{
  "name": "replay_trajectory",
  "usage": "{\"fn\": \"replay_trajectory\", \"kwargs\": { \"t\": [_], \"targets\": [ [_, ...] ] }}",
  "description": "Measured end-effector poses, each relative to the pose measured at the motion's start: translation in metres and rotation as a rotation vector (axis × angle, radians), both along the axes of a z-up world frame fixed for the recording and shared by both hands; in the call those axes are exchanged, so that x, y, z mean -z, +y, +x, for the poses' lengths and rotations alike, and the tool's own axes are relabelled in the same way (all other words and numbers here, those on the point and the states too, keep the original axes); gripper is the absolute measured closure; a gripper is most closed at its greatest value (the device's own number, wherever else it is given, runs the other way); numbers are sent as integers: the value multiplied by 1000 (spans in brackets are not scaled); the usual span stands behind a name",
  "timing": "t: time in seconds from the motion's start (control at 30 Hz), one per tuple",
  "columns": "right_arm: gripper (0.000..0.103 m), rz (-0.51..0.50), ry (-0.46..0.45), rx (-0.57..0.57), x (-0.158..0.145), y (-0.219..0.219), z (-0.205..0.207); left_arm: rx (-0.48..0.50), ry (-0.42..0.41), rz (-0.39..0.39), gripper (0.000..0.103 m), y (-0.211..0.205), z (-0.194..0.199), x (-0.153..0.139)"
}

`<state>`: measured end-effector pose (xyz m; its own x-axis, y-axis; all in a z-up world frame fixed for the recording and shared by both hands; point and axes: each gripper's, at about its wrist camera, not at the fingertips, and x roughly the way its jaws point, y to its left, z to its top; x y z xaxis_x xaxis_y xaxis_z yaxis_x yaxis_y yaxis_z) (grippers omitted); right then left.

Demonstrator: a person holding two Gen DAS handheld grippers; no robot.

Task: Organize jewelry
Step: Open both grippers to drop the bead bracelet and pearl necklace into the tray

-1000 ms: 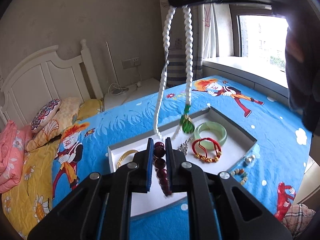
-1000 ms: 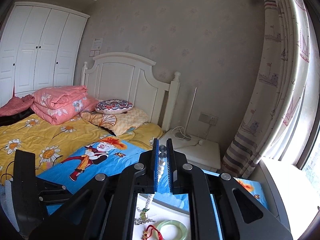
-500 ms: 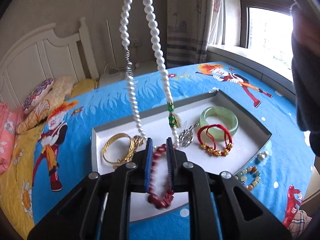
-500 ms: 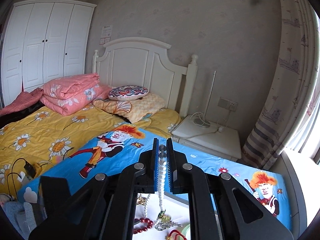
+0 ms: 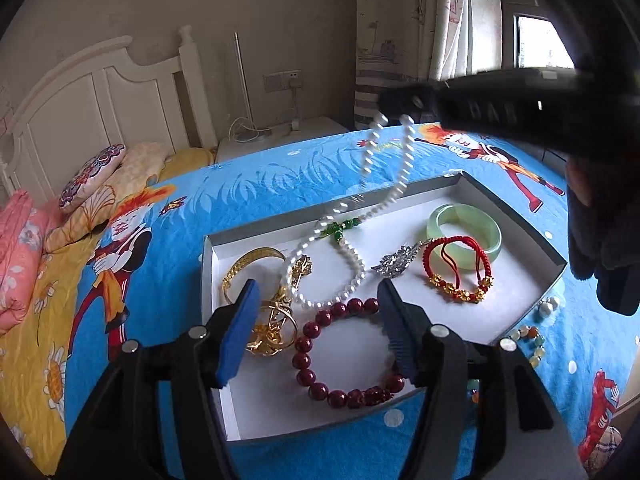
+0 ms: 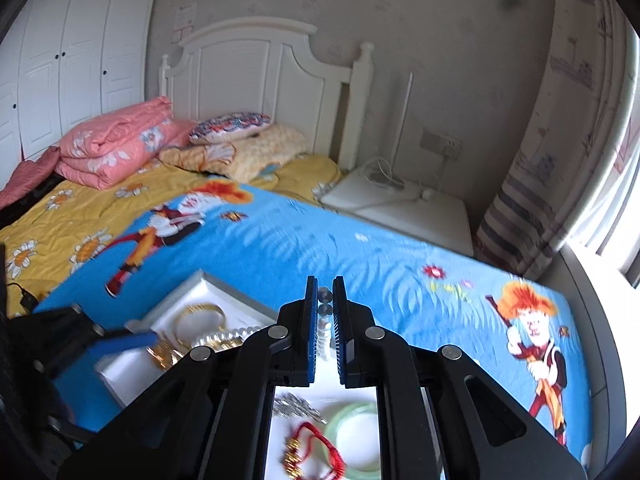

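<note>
- our left gripper (image 5: 316,334) has just been opening, its pads clear of the red bead bracelet (image 5: 344,354) in the tray (image 5: 516,220);
- our right gripper (image 6: 325,330) is clamped on the pearl necklace (image 5: 352,280)

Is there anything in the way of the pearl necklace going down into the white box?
Nothing blocks it. The pearl necklace hangs from the right gripper, its lower loop already lying on the white box floor between the gold bangle and silver brooch.
</note>
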<state>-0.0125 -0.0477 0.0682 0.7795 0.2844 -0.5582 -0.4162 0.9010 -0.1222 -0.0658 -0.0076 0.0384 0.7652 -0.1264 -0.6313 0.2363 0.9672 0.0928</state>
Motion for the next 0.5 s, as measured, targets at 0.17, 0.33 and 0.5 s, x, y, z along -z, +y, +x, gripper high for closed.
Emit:
{"fn": "replay_trajectory", "kwargs": {
  "t": [0.17, 0.33, 0.5],
  "targets": [
    [93, -12, 67, 45, 30, -30, 5, -11, 2, 1, 33, 1, -2, 6],
    [93, 22, 145, 25, 52, -48, 1, -39, 9, -32, 22, 8, -9, 12],
    [59, 68, 154, 26, 54, -60, -15, -55, -6, -22, 16, 13, -22, 10]
  ]
}}
